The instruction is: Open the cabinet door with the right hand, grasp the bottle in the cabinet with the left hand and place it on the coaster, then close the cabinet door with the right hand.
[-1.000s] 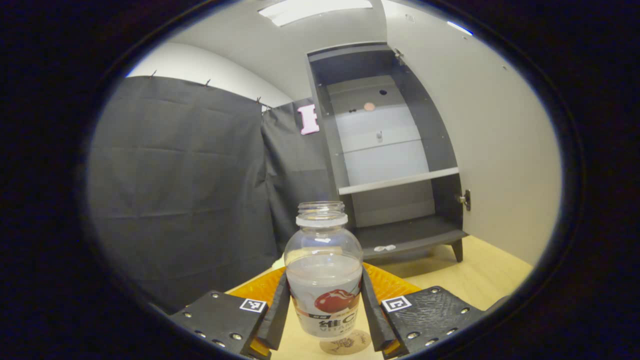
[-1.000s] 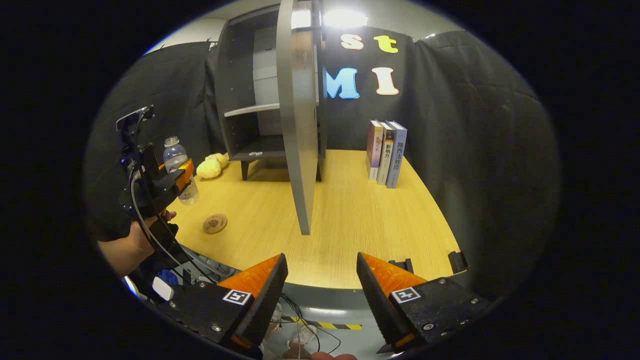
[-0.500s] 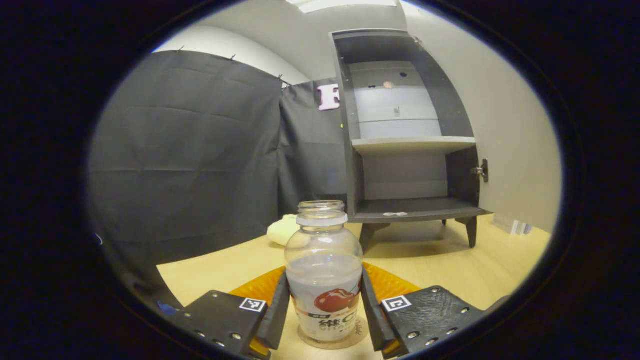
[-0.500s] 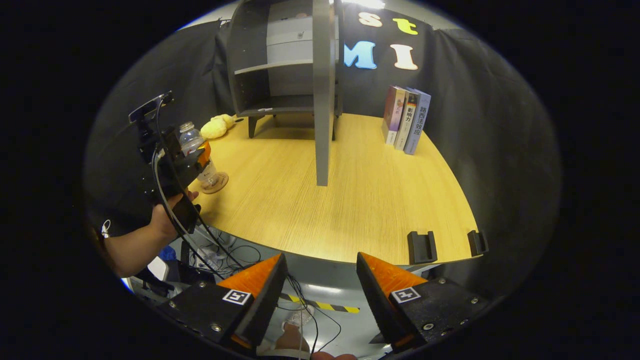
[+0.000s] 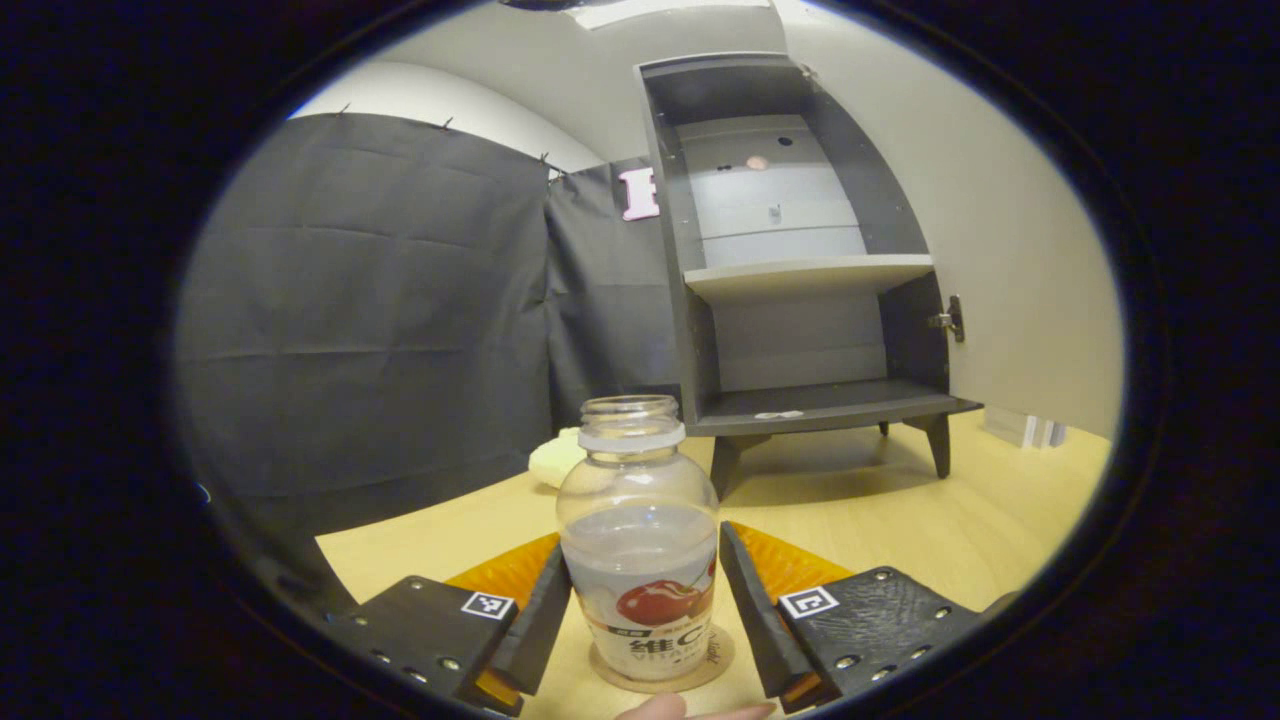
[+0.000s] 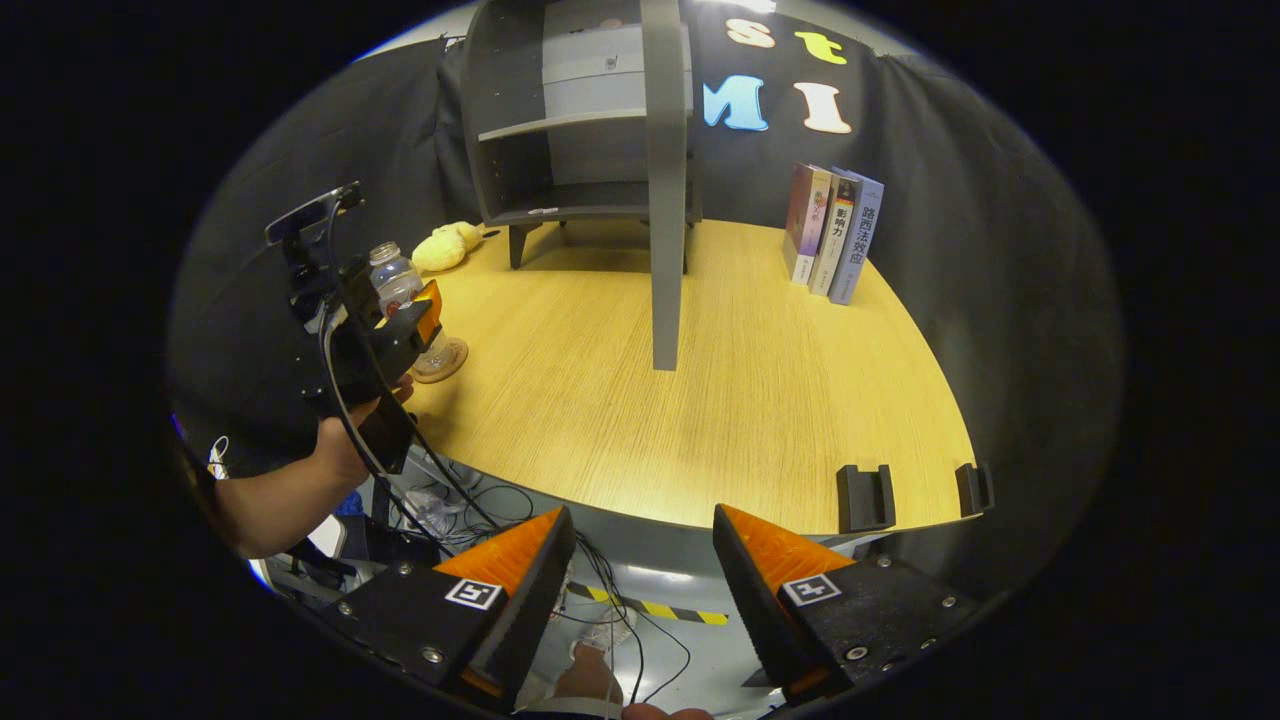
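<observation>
The bottle (image 5: 640, 560) stands upright on the round coaster (image 5: 712, 655), which lies flat on the tabletop (image 5: 900, 520) near its front left edge. The bottle is clear, uncapped, and carries a label with a red fruit picture on its lower body. In the left gripper view, the left gripper (image 5: 645, 625) has one finger on each side of the bottle's lower body. The fingers stand slightly apart from the label, and a narrow gap shows on both sides, so the left gripper is partly open and has hold of nothing. A fingertip of the person shows at the bottom edge, below the coaster.

Behind the bottle stands the cabinet (image 5: 790, 270), raised on short legs, with its door (image 5: 1010, 250) swung open to the right. One shelf divides the cabinet interior. A pale soft toy (image 5: 555, 462) lies on the tabletop just left of the cabinet.

In the right gripper view, the right gripper (image 6: 640, 585) hovers off the near edge of the tabletop, well apart from the door. Its fingers are spread wide and grip nothing. Three books (image 6: 835, 235) stand upright to the right of the cabinet. Two black brackets (image 6: 865, 497) sit at the front right edge of the tabletop.
</observation>
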A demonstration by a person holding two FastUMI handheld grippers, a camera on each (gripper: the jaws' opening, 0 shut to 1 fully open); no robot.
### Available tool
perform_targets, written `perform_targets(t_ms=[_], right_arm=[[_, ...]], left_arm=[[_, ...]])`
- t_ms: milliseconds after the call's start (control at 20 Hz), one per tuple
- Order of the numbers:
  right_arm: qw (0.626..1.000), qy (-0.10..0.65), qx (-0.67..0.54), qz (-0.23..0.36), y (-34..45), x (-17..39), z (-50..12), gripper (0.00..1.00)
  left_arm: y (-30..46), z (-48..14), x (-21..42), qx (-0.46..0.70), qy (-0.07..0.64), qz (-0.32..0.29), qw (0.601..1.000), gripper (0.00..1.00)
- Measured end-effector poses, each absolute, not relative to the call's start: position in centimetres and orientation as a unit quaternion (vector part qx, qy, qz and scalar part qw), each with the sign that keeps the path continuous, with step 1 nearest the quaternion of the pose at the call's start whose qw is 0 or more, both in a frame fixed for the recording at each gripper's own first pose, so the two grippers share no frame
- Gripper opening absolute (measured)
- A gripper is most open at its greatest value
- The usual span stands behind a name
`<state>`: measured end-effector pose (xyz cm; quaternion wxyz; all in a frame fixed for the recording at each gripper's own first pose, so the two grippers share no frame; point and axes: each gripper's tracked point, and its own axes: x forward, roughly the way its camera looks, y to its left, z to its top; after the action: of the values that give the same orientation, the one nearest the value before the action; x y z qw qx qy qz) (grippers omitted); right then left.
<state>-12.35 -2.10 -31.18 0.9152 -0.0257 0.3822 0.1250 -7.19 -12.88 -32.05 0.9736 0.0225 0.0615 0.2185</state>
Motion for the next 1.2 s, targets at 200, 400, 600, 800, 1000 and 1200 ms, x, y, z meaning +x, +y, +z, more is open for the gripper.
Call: perform_targets(t_ms=[200,400,600,800,1000,1200], right_arm=[[0.913,0.384,-0.026,0.134,-1.7,-12.5,-31.6,0.86],[0.911,0.388,-0.021,0.140,-1.4,-12.8,-31.9,0.86],[0.914,0.381,-0.006,0.142,-1.2,-12.6,-31.7,0.86],[0.916,0.375,0.002,0.143,-1.1,-12.6,-31.4,0.86],[0.924,0.359,-0.005,0.128,-1.6,-11.9,-30.5,0.86],[0.934,0.340,0.011,0.114,-2.4,-10.8,-29.2,0.86]], left_arm=[[-12.3,-31.8,-7.2,-0.003,0.053,0.227,0.972,0.80],[-11.1,-30.7,-7.8,0.019,0.047,0.245,0.968,0.78],[-11.2,-29.0,-7.3,0.028,0.034,0.239,0.970,0.81],[-10.6,-26.2,-7.5,0.025,0.018,0.244,0.969,0.81],[-10.9,-22.6,-7.9,0.036,-0.006,0.235,0.971,0.81],[-12.5,-18.9,-7.5,0.052,-0.033,0.211,0.975,0.80]])
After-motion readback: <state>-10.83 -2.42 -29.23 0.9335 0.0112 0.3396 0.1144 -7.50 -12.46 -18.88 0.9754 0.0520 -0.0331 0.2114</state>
